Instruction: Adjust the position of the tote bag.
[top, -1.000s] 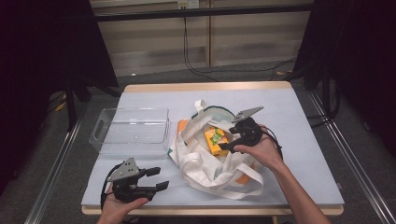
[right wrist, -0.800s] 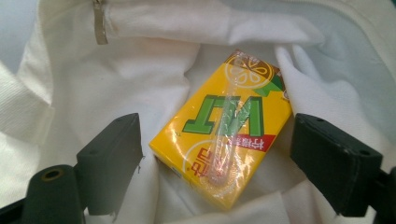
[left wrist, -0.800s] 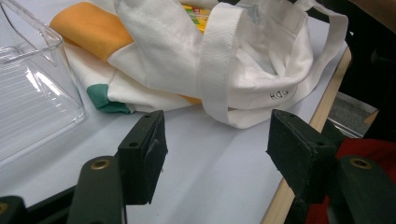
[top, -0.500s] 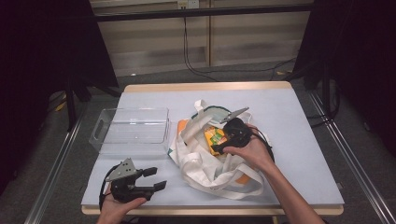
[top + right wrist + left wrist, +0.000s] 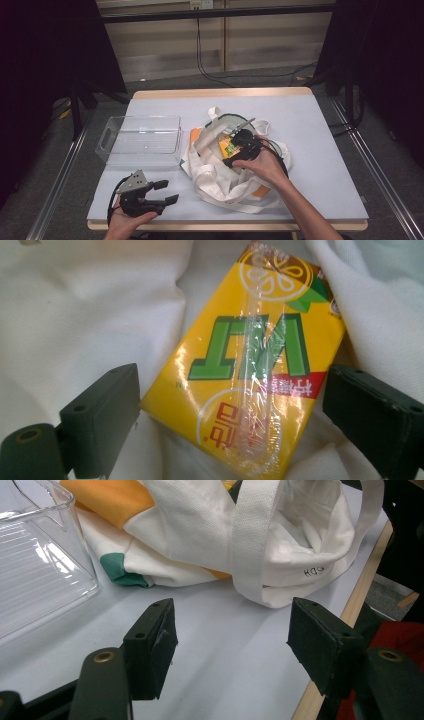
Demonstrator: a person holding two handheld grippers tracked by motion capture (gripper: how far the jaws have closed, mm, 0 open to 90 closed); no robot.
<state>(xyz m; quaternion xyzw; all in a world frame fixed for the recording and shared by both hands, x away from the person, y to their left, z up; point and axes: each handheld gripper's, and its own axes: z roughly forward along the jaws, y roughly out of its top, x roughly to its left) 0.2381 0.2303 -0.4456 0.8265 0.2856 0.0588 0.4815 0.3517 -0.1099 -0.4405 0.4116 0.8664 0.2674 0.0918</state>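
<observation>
Your table point(image 5: 320, 130) has a pale grey top with a wooden edge, and everything sits on its middle and left part. The white tote bag point(image 5: 220, 180) lies crumpled at the centre, mouth open, with orange and green patches showing and its straps looped over the cloth. Just left of it stands the clear plastic bin point(image 5: 142, 137), close beside the bag's edge.

Your right gripper point(image 5: 239, 150) reaches into the bag's mouth. Its jaws have just been opening and stand wide, one on each side of the yellow drink carton point(image 5: 250, 370), with the left pad right at the carton's edge and the right pad clear of it. The carton lies flat on the cloth inside the bag, printed face up, a wrapped straw point(image 5: 250, 385) stuck along its length.

Your left gripper point(image 5: 162, 192) rests near the table's front edge, left of the bag. Its jaws are parted with only bare tabletop between them, pointing toward the bag's lower corner.
</observation>
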